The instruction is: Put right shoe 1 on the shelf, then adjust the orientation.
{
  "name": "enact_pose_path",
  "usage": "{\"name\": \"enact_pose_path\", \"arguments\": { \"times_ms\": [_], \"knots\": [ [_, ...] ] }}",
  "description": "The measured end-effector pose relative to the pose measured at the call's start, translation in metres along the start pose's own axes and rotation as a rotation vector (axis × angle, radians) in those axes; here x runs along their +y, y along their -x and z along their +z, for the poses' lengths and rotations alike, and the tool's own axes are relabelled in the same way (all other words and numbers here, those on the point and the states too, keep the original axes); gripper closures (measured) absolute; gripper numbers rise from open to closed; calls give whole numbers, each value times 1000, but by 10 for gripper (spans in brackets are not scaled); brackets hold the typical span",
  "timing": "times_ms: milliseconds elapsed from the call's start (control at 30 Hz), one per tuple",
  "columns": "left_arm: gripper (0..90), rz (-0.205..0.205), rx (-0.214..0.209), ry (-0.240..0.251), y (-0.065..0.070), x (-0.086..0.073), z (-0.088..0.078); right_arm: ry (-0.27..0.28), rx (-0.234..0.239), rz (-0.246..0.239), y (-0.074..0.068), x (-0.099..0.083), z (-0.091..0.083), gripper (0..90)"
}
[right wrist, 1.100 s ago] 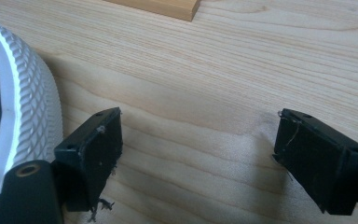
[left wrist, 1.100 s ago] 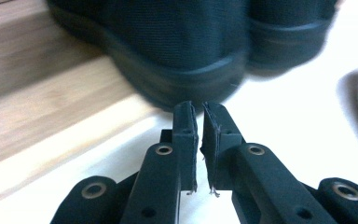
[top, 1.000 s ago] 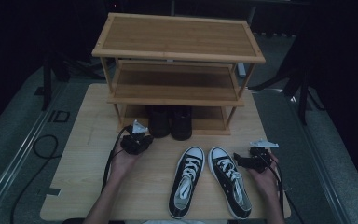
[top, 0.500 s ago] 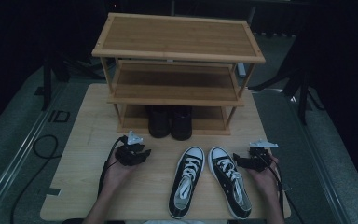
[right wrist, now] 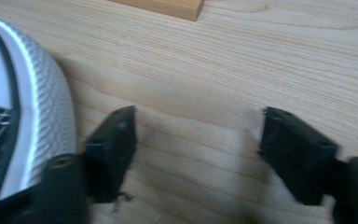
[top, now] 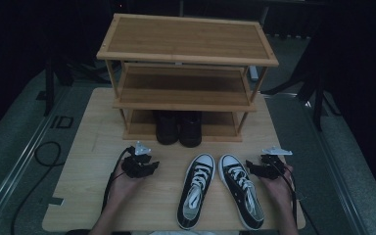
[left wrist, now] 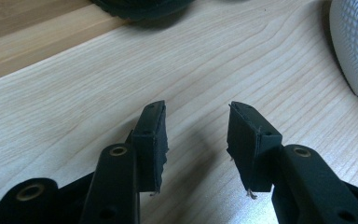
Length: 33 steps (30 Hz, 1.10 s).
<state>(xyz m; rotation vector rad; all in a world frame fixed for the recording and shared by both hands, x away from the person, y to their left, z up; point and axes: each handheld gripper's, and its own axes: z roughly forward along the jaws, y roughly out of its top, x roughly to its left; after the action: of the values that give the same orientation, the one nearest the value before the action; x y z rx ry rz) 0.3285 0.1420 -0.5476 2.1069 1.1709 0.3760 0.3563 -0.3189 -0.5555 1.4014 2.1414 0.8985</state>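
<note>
A person sits at a pale wooden counter (top: pixel 78 196) and holds a black two-jaw tool in each hand. A three-tier wooden shoe rack (top: pixel 188 46) stands at the far side of the counter, with a pair of dark shoes (top: pixel 178 128) tucked under its lowest shelf, toes outward.

Two black canvas sneakers with white toe caps and white laces lie side by side on the near part of the counter, toes pointing toward the rack. The left sneaker (top: pixel 196 193) and the right sneaker (top: pixel 241 188) sit between the two hands.

The left tool (top: pixel 152 166) rests low over bare wood, near the left sneaker and apart from it. Its jaws have just been opening and now stand apart with nothing between them.

The right tool (top: pixel 248 166) sits just beside the right sneaker's toe. Its jaws have just been closing a little, yet they stand wide apart over bare wood and grip nothing.
</note>
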Motion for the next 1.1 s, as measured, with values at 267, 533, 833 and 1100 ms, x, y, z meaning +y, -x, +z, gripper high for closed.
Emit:
{"name": "enact_pose_path", "arguments": {
  "times_ms": [267, 533, 833, 1100],
  "knots": [
    [576, -4, 2, -7, 0, -2, 2, 24, 19, -24, -7, 6, -13, 452],
    [576, -8, 5, -10, -1, -2, 2, 59, 81, -49, -19, 18, -41, 679],
    [577, -11, 8, -7, -2, -3, 1, 63, 128, -115, -35, 23, -67, 883],
    [577, -10, 10, -6, -2, -3, 1, 64, 180, -146, -48, 22, -88, 900]
  ]
}}
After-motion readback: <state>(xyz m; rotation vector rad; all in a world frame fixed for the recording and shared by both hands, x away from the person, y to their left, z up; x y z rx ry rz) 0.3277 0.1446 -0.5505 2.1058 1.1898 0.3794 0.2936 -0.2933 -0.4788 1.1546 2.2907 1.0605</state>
